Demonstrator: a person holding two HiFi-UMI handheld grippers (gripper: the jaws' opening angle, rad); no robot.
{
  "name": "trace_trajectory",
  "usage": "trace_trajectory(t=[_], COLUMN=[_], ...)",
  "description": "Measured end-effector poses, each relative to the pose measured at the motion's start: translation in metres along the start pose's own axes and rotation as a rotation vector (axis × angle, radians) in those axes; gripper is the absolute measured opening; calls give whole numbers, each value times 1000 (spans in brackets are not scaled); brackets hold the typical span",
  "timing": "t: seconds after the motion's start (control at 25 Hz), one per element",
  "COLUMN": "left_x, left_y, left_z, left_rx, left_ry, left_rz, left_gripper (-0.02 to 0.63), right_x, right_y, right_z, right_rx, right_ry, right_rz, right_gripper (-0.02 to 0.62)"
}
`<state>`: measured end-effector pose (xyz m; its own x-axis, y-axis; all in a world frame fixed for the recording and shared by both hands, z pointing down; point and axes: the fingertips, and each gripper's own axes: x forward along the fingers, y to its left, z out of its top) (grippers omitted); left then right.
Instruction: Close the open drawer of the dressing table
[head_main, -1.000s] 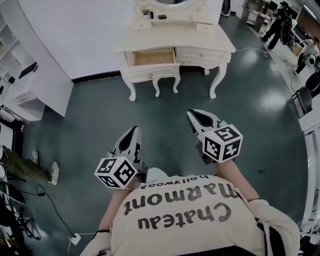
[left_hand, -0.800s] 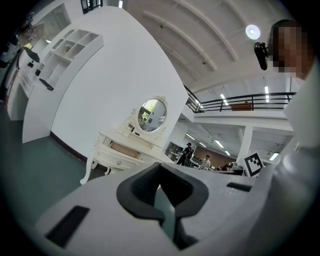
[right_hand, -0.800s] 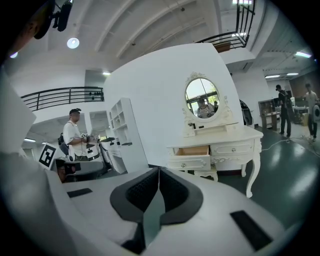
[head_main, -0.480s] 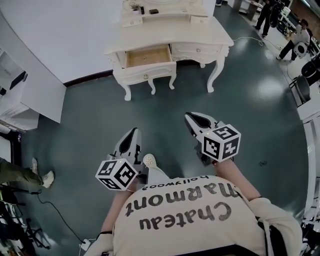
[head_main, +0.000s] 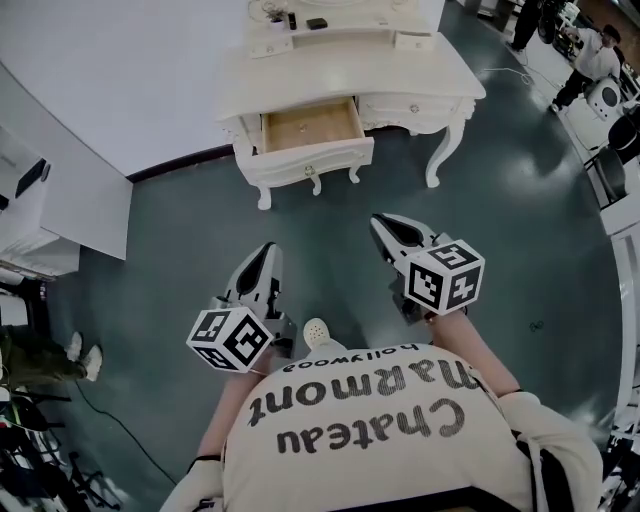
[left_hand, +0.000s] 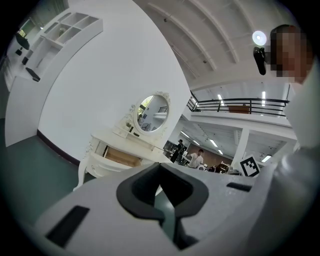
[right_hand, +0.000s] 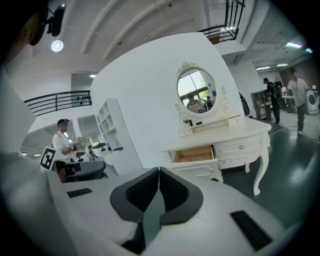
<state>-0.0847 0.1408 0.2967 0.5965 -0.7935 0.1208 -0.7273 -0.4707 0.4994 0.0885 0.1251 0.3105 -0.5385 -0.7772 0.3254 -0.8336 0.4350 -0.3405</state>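
Drawer: the drawer (head_main: 308, 126) stands pulled out of the left half of the white bench (head_main: 340, 70), top centre of the head view. Its bare wooden inside shows and looks empty. In the right gripper view it (right_hand: 194, 154) sits right of centre, in the left gripper view (left_hand: 120, 158) at centre left.
Bench: white, on curved legs against the white wall (head_main: 130, 70). An oval mirror (right_hand: 196, 92) stands on its raised back shelf, and small things lie there, too small to name. To the right of the open drawer is a second drawer (head_main: 410, 108), pushed in.
Left tongs: the left tongs (head_main: 266, 250) are lower centre left in the head view, tips aimed up the frame at the bench and well apart from it. In their own view they (left_hand: 159, 167) are clenched, dark pads meeting at the tips, nothing between them.
Right tongs: the right tongs (head_main: 383, 224) are just right of centre in the head view, also aimed at the bench and well apart from it. Their own view shows them (right_hand: 158, 171) clenched and empty.
Marker cubes: one cube (head_main: 230, 338) rides behind the left tongs, another (head_main: 445, 275) behind the right.
Person: a cream shirt (head_main: 370, 430) with dark lettering fills the bottom of the head view. A pale shoe tip (head_main: 316, 330) shows between the cubes.
Floor: dark green floor (head_main: 180, 230) lies between the person and the bench.
Surroundings: a white shelf unit (head_main: 40, 200) is at the left edge. Other people (head_main: 590, 60) stand at the upper right.
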Motion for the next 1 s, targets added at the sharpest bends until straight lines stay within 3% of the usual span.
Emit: trace_trajectory(t=[0.44, 0.68, 1.0], left_x=[39, 41, 39], left_y=[63, 100, 146], left_z=[53, 50, 27], left_rx=[31, 30, -44], left_ry=[42, 57, 116], left_rz=[-70, -31, 46], left_gripper=[8, 8, 8], right_x=[70, 96, 125], right_y=[0, -8, -28], right_z=[35, 8, -30], right_rx=[33, 37, 56], right_ry=[-47, 20, 131], right_rz=[-70, -107, -133], right_gripper=[31, 31, 31])
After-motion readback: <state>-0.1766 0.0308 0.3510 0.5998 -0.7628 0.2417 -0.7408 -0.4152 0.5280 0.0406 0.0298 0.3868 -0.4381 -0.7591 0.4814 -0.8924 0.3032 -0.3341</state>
